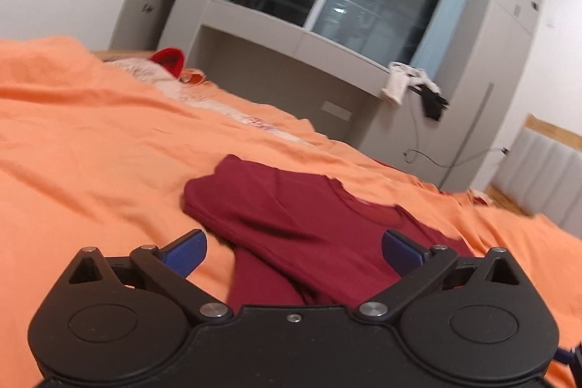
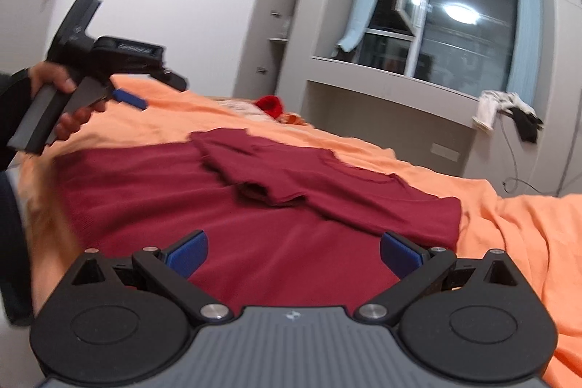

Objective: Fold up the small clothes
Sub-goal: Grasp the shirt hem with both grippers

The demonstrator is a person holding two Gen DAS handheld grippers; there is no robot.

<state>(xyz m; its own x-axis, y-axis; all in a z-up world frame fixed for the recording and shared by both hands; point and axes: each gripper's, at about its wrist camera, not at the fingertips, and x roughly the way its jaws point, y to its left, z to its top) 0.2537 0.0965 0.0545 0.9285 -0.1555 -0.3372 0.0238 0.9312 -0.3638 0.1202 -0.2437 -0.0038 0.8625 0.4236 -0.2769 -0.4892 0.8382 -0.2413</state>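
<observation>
Maroon shirt (image 2: 254,206) beneath open-fingered right tool (image 2: 294,253)

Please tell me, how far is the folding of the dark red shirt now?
Partly done: one sleeve side of the dark red shirt is already folded in over the body, on the orange bedsheet. In hand: nothing; the left gripper and the right gripper are both open, above the cloth. Left: the other side still lies flat, and the shirt is not yet folded into a compact shape.

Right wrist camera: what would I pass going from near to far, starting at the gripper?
right gripper → dark red shirt → orange bedsheet → bright red item → window
</observation>
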